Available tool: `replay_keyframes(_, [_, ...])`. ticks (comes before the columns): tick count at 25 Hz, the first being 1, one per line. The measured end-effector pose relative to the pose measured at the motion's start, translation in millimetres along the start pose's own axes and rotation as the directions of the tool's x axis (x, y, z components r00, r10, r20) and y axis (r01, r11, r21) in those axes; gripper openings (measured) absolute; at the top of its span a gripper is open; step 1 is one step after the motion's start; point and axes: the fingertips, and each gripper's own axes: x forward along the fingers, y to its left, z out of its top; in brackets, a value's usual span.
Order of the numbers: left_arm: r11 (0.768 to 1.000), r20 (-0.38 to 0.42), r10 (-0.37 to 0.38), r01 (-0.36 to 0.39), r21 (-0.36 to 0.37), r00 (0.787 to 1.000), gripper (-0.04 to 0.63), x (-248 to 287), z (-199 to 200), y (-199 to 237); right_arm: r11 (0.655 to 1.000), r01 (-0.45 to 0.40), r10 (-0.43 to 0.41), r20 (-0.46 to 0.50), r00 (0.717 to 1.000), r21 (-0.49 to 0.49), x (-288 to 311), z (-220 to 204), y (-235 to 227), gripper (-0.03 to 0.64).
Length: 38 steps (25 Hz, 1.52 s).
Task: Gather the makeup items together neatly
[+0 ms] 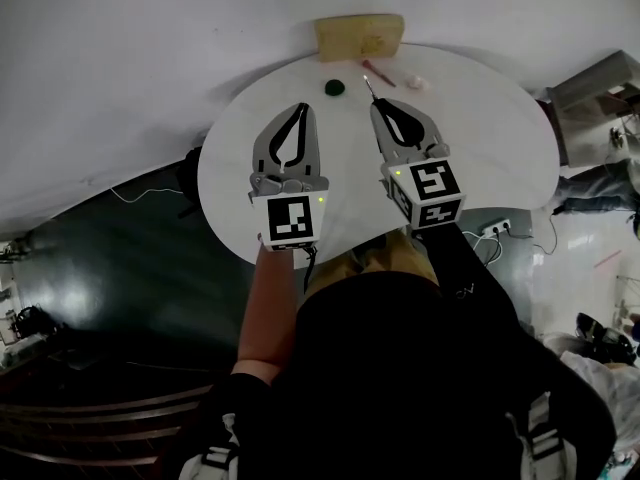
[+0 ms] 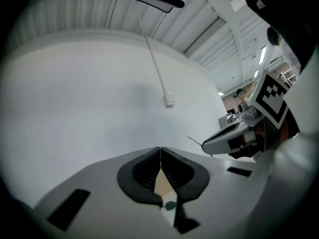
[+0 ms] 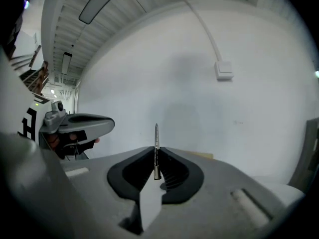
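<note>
Between the right jaws: a thin metal tool (image 3: 156,133), pinched in line with them, its tip poking past the pads.
Right gripper (image 3: 156,151): nearly closed, clamped on the tool, over the table's far half.
Left gripper (image 2: 160,149): jaws meeting at the tips, nothing in them; just beside the right one.
Table (image 1: 480,138): round, white.
Far edge: tan pouch (image 1: 360,36); near it a green disc (image 1: 334,87), red pencil (image 1: 379,73), small white item (image 1: 415,82).
</note>
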Motion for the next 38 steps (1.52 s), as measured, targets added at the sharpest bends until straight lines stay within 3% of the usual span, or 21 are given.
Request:
replay_keyframes(12, [0.998, -0.013, -0.060, 0.060, -0.009, 0.998, 0.009, 17, -1, -35, 0.999, 0.017, -0.017, -0.013, 1.000, 0.036, -11, -9, -23, 0.037])
replay_keyframes(22, [0.998, -0.013, -0.058, 0.058, -0.001, 0.998, 0.008, 26, 1, -50, 0.995, 0.026, -0.023, -0.032, 0.999, 0.095, -9, -23, -43, 0.037])
replay_keyframes(28, [0.998, -0.048, -0.050, 0.051, 0.028, 0.998, 0.009, 23, -7, -50, 0.982, 0.041, -0.010, -0.168, 0.986, 0.183, 15, -88, -48, 0.037])
replay_keyframes(38, [0.997, -0.112, -0.026, 0.034, 0.068, 0.993, 0.008, 10, -22, -42, 0.973, 0.068, 0.029, -0.408, 0.912, 0.220, 44, -204, -32, 0.037])
